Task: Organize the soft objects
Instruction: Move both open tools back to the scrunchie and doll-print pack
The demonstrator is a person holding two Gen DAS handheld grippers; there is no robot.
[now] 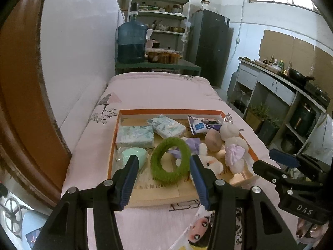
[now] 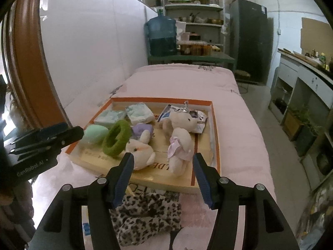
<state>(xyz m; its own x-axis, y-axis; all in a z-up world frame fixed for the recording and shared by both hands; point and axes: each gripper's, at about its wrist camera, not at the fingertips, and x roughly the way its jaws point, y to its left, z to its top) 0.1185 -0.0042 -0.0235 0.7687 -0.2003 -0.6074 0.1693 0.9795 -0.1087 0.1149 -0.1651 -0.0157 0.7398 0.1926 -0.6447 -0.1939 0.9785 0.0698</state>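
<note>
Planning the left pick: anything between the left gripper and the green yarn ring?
Nothing visible. The left gripper is open and empty, with the green yarn ring showing in the gap between its fingers. The mint sponge lies beside the ring, the white plush bunny on its other side.

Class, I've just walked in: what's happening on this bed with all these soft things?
A person holds two grippers above a shallow orange-rimmed cardboard tray on a pink bedspread. Both are open and empty. The left gripper faces a green yarn-wrapped ring; the right gripper faces a white plush unicorn in a lilac dress. A leopard-print fabric piece lies outside the tray, so sorting is unfinished.
</note>
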